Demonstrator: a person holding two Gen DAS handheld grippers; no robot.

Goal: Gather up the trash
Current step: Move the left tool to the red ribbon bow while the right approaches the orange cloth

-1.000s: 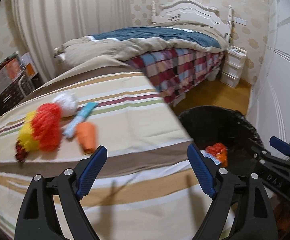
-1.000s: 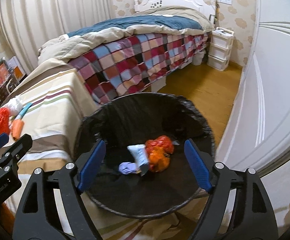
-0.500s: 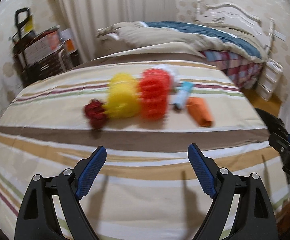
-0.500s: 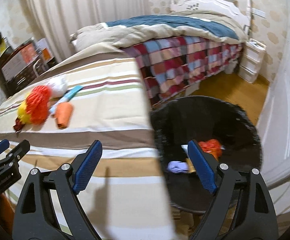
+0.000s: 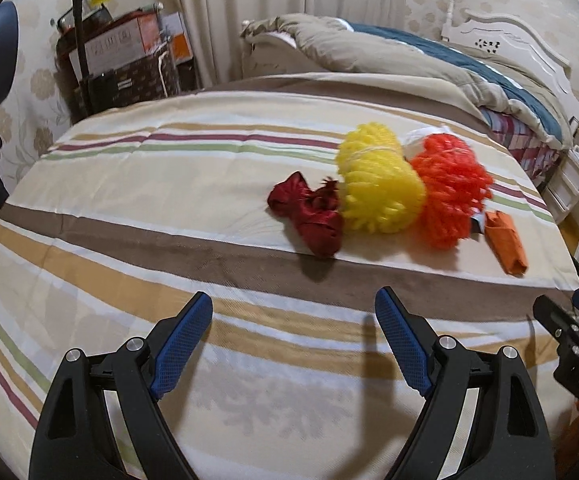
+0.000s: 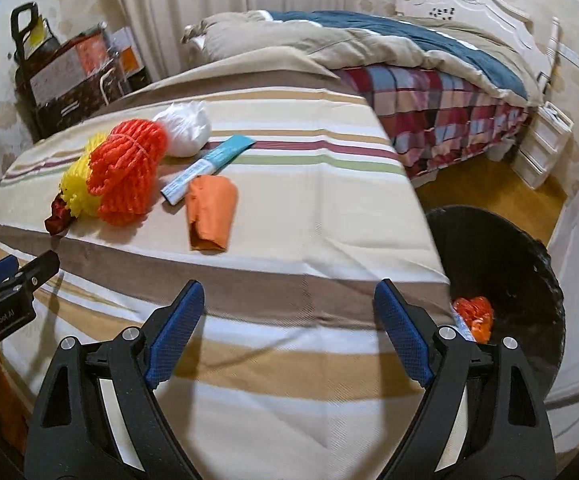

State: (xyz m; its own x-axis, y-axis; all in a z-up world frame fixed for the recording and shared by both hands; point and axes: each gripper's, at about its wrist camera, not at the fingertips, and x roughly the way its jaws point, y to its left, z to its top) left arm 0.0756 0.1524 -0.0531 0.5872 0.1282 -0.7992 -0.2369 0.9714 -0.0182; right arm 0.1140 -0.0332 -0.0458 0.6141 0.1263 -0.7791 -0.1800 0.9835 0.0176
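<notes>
Both grippers wide, empty: left gripper (image 5: 293,344), right gripper (image 6: 289,336). Trash pile on striped bed (image 6: 289,208); black bin (image 6: 529,280) right, w/ orange scrap (image 6: 474,316) inside.

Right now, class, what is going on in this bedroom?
A person holding a claw in each hand is clearing trash off a striped bedspread. Both the left claw and the right claw are open and empty, hovering over the bedspread. A red wrapper, yellow mesh, orange mesh, a white bag, a blue packet and an orange wrapper wait there. The black bin alongside already holds some trash.
</notes>
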